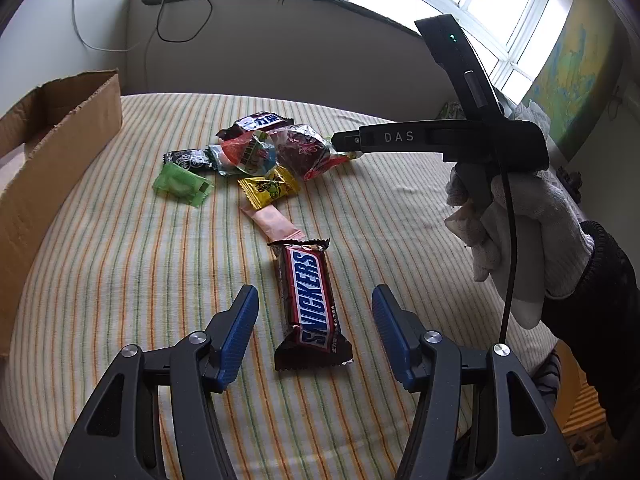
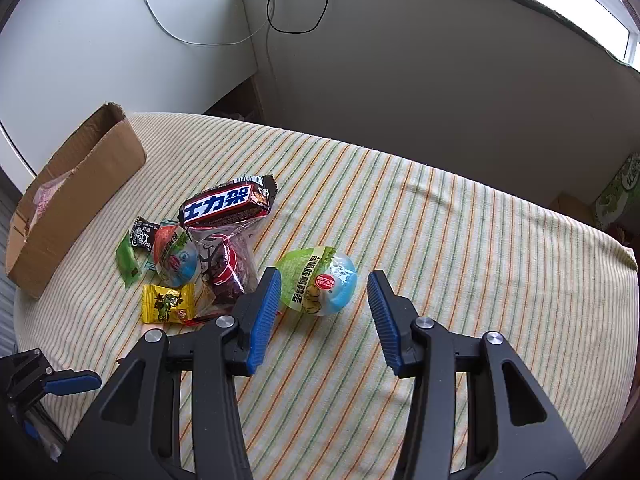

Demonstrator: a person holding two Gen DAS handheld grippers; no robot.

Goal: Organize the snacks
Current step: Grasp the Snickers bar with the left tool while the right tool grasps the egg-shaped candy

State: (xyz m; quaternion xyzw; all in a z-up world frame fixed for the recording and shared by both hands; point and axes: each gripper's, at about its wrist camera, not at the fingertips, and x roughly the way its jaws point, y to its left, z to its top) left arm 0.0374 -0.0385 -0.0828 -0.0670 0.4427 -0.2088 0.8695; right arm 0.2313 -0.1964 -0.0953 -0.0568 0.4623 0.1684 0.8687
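Left gripper: jaws part open, empty, straddling brown Snickers bar on striped cloth; bar's lower end touches neither pad. Right gripper: part open, empty; green-and-blue egg-shaped snack packet, Chinese print, just ahead, partly hidden by left pad.

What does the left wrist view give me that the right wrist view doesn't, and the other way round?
Only the left wrist view shows the Snickers bar lying between the open left tool and the gloved hand holding the right tool. Only the right wrist view shows the green and blue egg-shaped packet lying apart from the pile, between the open right tool. Both show the cardboard box, the yellow candy, and the striped cloth.
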